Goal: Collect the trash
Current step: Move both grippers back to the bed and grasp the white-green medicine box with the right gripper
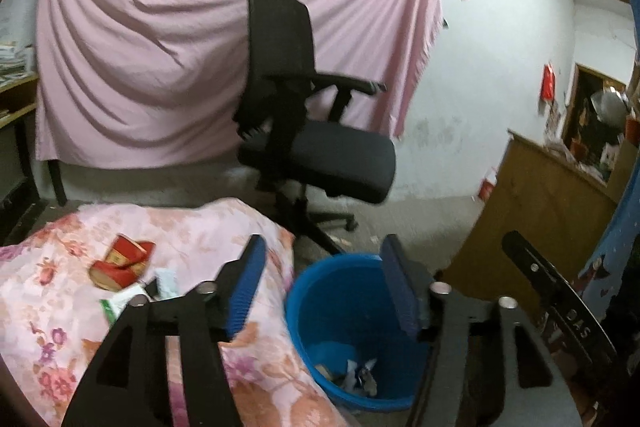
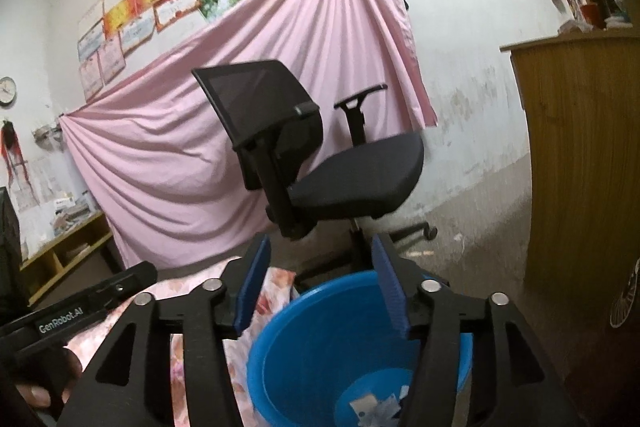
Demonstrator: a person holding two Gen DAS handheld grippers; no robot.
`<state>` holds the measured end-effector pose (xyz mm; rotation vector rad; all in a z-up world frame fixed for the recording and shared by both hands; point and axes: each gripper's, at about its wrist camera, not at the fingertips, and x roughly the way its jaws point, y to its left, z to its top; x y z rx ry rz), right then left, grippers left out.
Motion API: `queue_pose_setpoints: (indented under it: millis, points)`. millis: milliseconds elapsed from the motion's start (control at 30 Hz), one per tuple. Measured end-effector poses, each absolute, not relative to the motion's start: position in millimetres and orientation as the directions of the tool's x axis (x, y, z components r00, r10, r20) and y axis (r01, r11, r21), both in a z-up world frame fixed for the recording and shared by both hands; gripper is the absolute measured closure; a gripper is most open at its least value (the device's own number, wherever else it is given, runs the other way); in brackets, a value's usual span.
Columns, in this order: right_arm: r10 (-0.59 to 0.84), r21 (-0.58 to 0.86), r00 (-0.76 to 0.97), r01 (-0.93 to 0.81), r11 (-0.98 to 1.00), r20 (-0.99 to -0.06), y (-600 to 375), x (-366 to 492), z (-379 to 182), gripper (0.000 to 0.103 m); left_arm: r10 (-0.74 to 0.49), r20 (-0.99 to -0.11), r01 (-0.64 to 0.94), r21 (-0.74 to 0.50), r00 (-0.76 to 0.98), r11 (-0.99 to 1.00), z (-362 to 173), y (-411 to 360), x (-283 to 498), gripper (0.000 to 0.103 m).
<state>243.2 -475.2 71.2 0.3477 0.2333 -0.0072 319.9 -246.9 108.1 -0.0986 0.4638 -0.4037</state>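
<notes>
**Both claws released above the bin**

Pink sheet (image 1: pixel 168 67) hung across the back wall. Black chair (image 1: pixel 316 131) stood before it on the floor. Wooden cabinet (image 1: pixel 532 203) stood to the right.

Floral cover (image 1: pixel 52 307) lay over a surface at lower left; whether bed or worktop could not be told. Blue bin (image 1: pixel 352 331) stood just beside its edge, paper scraps (image 1: pixel 360 375) in the bottom.

Left claw (image 1: pixel 324 291) was released, jaws wide apart, nothing between them; one finger over the cover, the other over the bin mouth. Right claw (image 2: pixel 320 287) was likewise released and held nothing, above the bin rim (image 2: pixel 280 315).

Trash left on the cover: red carton (image 1: pixel 120 261), crushed, lying on its side; beside it a white-and-green wrapper (image 1: pixel 120 303) and a pale packet (image 1: pixel 166 281), partly hidden by the left claw's frame.
</notes>
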Motion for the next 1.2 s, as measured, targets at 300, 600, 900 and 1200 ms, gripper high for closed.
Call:
queue_pose_setpoints:
  millis: [300,600,900,1200]
  points:
    - [0.033,0.331,0.997,-0.008,0.944,-0.07,-445,234,89,0.0,-0.303,-0.272,0.249,-0.217,0.913,0.944,122,-190,304,0.004]
    - [0.105,0.263,0.994,-0.099,0.96,-0.009,-397,242,99,0.0,-0.191,-0.246,0.143,-0.199,0.95,0.969,116,-132,295,0.004]
    - [0.171,0.191,0.985,-0.161,0.968,-0.036,-341,260,94,0.0,-0.109,-0.284,0.055,-0.192,0.953,0.98,102,-74,288,0.004]
    - [0.206,0.137,0.968,-0.187,0.973,-0.145,-302,282,78,0.0,-0.123,-0.395,0.057,-0.176,0.911,0.983,71,-52,299,0.004]
